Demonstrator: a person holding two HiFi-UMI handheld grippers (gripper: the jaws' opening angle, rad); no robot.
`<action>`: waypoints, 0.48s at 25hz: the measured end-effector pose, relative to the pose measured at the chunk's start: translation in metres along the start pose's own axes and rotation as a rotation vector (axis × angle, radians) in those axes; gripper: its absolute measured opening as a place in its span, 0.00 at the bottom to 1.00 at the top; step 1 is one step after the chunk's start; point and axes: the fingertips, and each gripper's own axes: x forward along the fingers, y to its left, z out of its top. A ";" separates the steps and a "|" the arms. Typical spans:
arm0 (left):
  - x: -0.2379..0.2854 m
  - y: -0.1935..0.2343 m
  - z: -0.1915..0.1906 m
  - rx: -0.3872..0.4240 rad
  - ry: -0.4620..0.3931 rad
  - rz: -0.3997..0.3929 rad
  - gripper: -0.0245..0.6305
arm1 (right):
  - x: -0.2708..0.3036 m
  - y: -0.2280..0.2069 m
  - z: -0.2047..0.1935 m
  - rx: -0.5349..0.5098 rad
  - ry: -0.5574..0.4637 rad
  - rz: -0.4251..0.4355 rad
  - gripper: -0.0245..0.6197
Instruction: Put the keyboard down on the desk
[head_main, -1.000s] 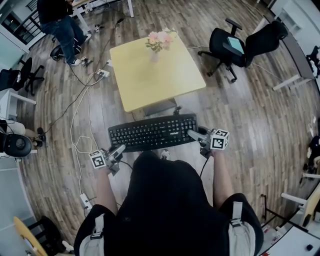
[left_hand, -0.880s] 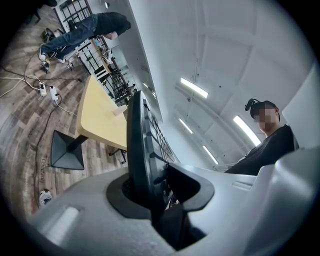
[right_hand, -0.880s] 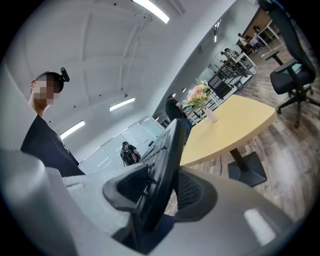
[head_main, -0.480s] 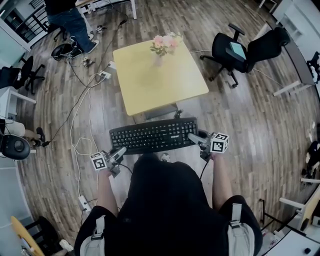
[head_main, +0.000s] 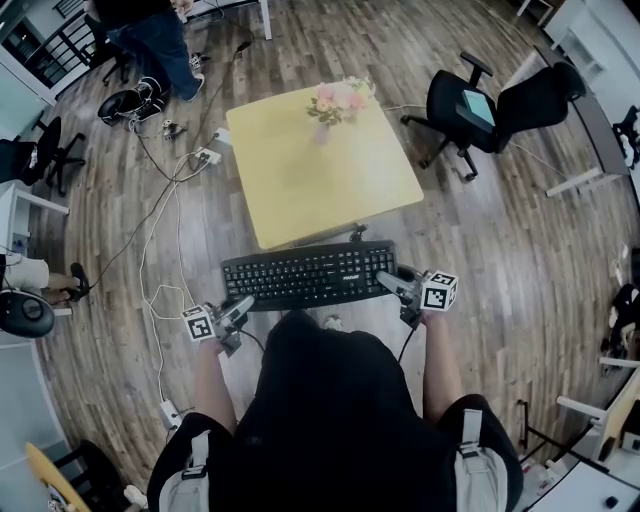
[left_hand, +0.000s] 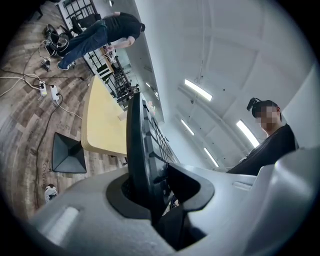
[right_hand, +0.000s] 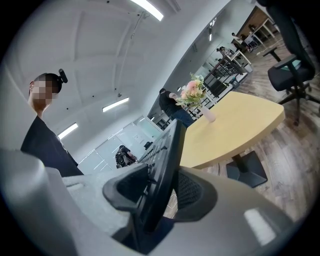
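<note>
- One black keyboard is counted; it is held in the air, keys up, just short of the desk's near edge and not resting on it.
- Two grippers are counted. The left gripper is clamped on the keyboard's left end, with the board's edge pinched between its jaws.
- The right gripper is clamped on the keyboard's right end in the same way.
- One desk is seen, with a square yellow top and a dark pedestal base on the wooden floor.
- One vase of pink flowers stands near the desk's far edge, towards its far right corner, well apart from the keyboard.
- One black office chair is placed on the floor beyond the desk's right edge.
- White cables and a power strip are spread over the floor left of the desk.
- One person is seen standing beyond the desk's far left corner.
</note>
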 end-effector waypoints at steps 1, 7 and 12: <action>0.003 0.008 0.011 -0.006 0.005 0.001 0.21 | 0.009 -0.005 0.008 0.007 0.002 -0.006 0.29; 0.020 0.048 0.057 -0.040 0.029 0.004 0.21 | 0.045 -0.038 0.037 0.045 0.001 -0.032 0.29; 0.032 0.068 0.078 -0.064 0.046 0.006 0.21 | 0.061 -0.054 0.053 0.060 0.005 -0.051 0.29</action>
